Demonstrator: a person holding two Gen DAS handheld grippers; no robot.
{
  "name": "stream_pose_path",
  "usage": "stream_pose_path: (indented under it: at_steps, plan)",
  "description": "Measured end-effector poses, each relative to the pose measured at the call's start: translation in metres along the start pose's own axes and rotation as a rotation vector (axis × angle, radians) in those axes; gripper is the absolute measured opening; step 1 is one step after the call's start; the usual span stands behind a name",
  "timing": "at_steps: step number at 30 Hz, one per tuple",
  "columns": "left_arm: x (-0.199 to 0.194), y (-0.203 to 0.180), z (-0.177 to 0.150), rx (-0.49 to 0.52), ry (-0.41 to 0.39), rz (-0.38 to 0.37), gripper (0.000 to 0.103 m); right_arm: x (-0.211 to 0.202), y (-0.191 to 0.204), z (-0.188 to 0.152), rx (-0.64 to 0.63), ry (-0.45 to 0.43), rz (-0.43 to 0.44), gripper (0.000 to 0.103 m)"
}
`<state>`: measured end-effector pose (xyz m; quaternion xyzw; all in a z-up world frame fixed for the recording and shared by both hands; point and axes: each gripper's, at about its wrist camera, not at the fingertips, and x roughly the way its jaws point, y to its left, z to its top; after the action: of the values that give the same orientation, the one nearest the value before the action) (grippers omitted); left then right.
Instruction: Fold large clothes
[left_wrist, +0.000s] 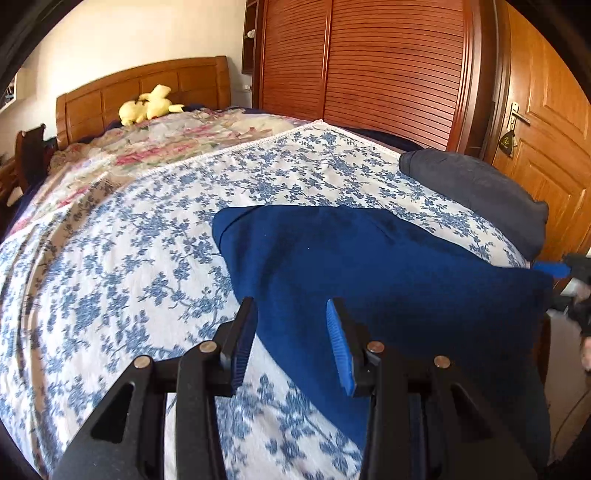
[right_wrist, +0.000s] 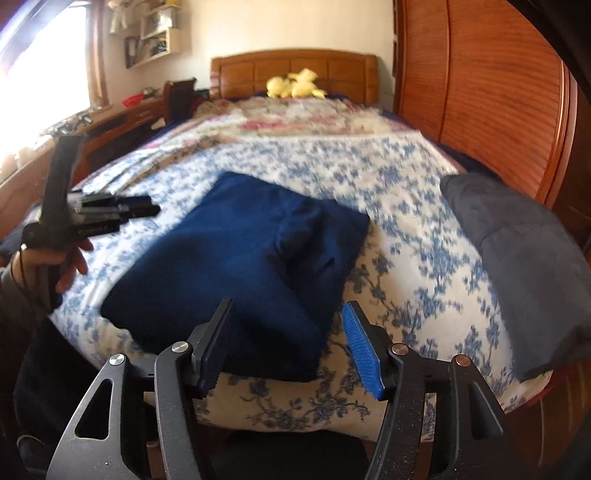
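A navy blue garment (left_wrist: 369, 266) (right_wrist: 240, 258) lies folded into a flat rectangle on the bed, near the foot edge. My left gripper (left_wrist: 291, 332) hovers over its left edge, jaws apart, with nothing pressed between the pads. My right gripper (right_wrist: 288, 339) stands open above the garment's near corner, and the cloth lies flat below it, untouched. In the right wrist view a hand (right_wrist: 70, 266) holds the left gripper (right_wrist: 147, 208) beside the garment. One blue pad (left_wrist: 550, 268) of the right gripper shows at the garment's right edge.
A dark grey folded garment (left_wrist: 476, 188) (right_wrist: 517, 266) lies at the bed's right corner. The blue-flowered cover (left_wrist: 129, 258) spreads left and back. A yellow plush toy (left_wrist: 147, 105) sits by the headboard (right_wrist: 295, 64). A slatted wardrobe (left_wrist: 369, 66) and a door (left_wrist: 546, 129) stand right.
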<state>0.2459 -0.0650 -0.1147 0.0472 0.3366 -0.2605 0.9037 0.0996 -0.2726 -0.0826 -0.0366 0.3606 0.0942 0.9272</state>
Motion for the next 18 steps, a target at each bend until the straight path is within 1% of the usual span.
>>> stream_pose_path:
  at_steps: [2, 5, 8, 12, 18]
  plan:
    - [0.010, 0.004, 0.004, 0.006, 0.011, 0.010, 0.037, 0.014, -0.006, -0.007, 0.032, 0.041, 0.015, 0.062]
    - [0.023, 0.012, 0.011, 0.015, 0.027, 0.024, 0.037, 0.031, -0.013, -0.019, 0.068, 0.078, 0.032, 0.068]
    - [0.038, 0.024, 0.020, 0.013, 0.044, 0.028, 0.037, 0.044, -0.018, -0.027, 0.129, 0.107, 0.083, 0.070]
    - [0.059, 0.041, 0.033, -0.008, 0.058, 0.027, 0.037, 0.052, -0.019, -0.028, 0.166, 0.116, 0.126, 0.071]
    - [0.099, 0.063, 0.050, -0.050, 0.091, 0.015, 0.037, 0.057, -0.014, -0.023, 0.147, 0.118, 0.147, 0.070]
